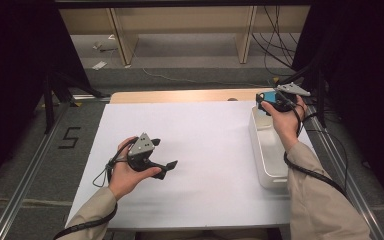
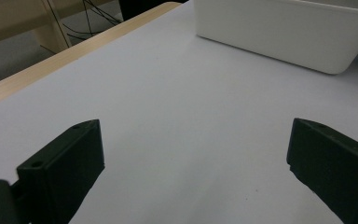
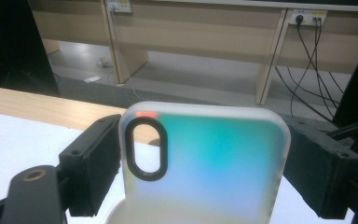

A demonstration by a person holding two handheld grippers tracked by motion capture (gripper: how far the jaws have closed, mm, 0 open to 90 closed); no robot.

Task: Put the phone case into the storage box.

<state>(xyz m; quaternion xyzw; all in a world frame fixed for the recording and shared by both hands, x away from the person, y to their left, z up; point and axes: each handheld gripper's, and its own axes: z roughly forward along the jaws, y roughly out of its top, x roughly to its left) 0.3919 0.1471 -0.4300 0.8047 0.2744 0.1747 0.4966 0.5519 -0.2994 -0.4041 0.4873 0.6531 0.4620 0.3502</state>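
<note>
The right tongs (image 3: pixel 200 168) grip a phone case (image 3: pixel 205 163), a translucent shell with a blue-green tint, a black oval camera cut-out near one corner and a small orange mark above it; in the right gripper view the two black jaws press on its long edges, one on each side, and the case stands upright between them. In the high view the same right tongs (image 1: pixel 272 102) hold the case (image 1: pixel 269 97) above the far end of a white bin (image 1: pixel 260 150) that sits along the right edge of the white surface (image 1: pixel 205 150). The bin's rim just shows at the bottom of the right gripper view, directly under the case. The step in hand looks like carrying the case at the bin, either lowering it in or lifting it out; the frames do not settle which. If it is going in, the next move calls for lowering the case inside the walls, keeping it clear of the rim, and only then spreading the jaws. The left tongs (image 2: pixel 196 172) are spread wide with nothing between them, hovering low over the bare surface near the front left, aimed toward the bin (image 2: pixel 284 32), and look ready to assist or to wait.
</note>
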